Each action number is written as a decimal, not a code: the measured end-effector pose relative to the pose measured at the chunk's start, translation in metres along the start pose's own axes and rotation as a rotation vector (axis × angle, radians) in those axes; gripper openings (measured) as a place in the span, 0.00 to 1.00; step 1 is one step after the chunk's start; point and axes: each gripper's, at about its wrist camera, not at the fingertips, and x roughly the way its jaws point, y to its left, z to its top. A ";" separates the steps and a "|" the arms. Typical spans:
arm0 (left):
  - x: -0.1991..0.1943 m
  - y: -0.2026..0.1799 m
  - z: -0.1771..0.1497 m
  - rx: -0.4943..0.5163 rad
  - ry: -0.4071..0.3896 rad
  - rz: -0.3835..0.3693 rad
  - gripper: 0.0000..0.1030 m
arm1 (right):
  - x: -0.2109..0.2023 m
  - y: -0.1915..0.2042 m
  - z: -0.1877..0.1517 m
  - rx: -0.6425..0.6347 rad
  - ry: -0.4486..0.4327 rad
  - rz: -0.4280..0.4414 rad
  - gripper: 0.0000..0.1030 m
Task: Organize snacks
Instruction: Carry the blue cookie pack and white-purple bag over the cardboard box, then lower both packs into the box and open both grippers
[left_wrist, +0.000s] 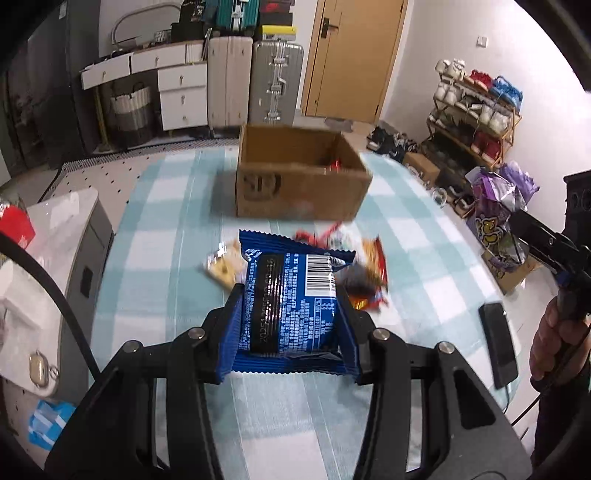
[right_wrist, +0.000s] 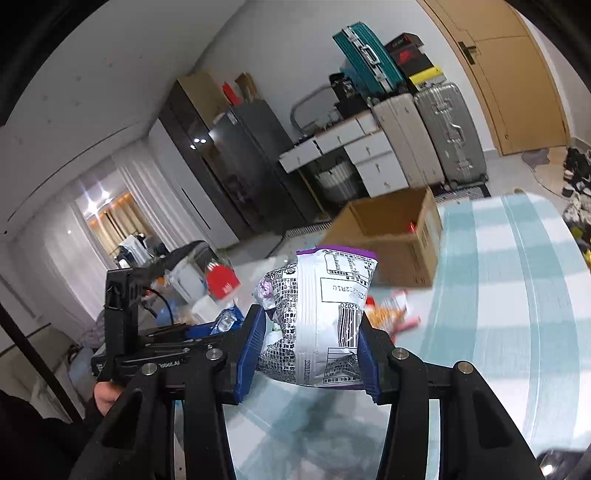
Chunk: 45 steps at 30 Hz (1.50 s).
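Note:
My left gripper (left_wrist: 290, 295) is shut on a blue snack packet (left_wrist: 291, 299) with a barcode, held above the table. Beyond it lie several loose snacks (left_wrist: 365, 273) and a clear-wrapped biscuit (left_wrist: 221, 267) on the checked tablecloth. An open cardboard box (left_wrist: 299, 173) stands further back with a red snack inside. My right gripper (right_wrist: 308, 321) is shut on a white and purple snack bag (right_wrist: 317, 314), held above the table. The same box (right_wrist: 391, 236) shows ahead in the right wrist view, with loose snacks (right_wrist: 391, 314) in front of it. The right gripper also shows at the right edge of the left wrist view (left_wrist: 517, 221).
A black phone (left_wrist: 498, 343) lies on the table's right side. A white side cabinet (left_wrist: 55, 236) stands left of the table with a red box (left_wrist: 14, 225) on it. Suitcases (left_wrist: 255, 85), drawers and a shoe rack (left_wrist: 476, 122) line the room behind.

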 end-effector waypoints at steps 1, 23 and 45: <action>-0.001 0.002 0.007 -0.005 -0.003 -0.007 0.42 | -0.001 0.003 0.008 -0.009 -0.013 0.005 0.45; 0.045 -0.018 0.201 0.027 0.000 -0.023 0.42 | 0.049 0.018 0.163 -0.076 -0.041 -0.036 0.45; 0.232 0.028 0.279 -0.120 0.232 -0.131 0.42 | 0.219 -0.074 0.207 -0.058 0.176 -0.208 0.46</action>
